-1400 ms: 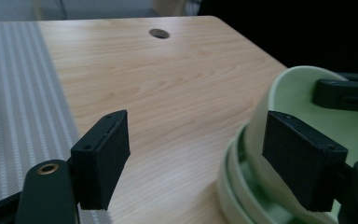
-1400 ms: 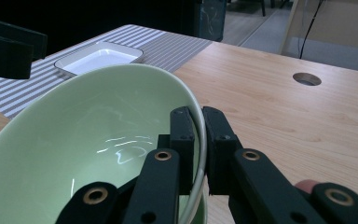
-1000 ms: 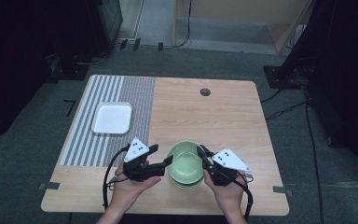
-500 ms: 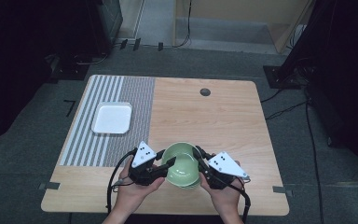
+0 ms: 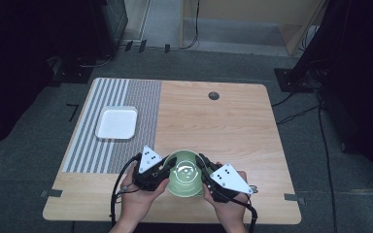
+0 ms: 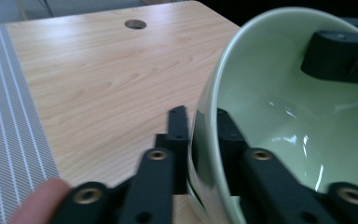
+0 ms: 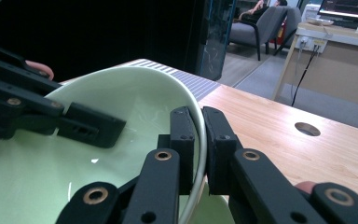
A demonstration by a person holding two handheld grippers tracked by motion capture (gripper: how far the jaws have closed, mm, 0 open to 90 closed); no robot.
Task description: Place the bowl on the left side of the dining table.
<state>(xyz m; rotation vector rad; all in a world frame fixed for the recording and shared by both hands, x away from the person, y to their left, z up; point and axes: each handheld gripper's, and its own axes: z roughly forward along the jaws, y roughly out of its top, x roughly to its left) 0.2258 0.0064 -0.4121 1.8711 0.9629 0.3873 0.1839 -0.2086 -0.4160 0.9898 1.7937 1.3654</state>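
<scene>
A pale green bowl (image 5: 186, 173) sits at the table's (image 5: 233, 126) near edge, about 6 o'clock from its centre, gripped from both sides. The left gripper (image 5: 164, 167) clamps the rim at the bowl's 9 o'clock, one jaw inside and one outside the wall; the right gripper (image 5: 203, 168) pinches the rim at 3 o'clock the same way. In the left gripper view the bowl's (image 6: 279, 107) far rim is cut off by the frame. Whether its base touches the wood is hidden. A white tray (image 5: 117, 123) lies at 10 o'clock on a striped mat (image 5: 126, 92), well apart. A round hole (image 5: 213, 95) sits toward 12 o'clock.
</scene>
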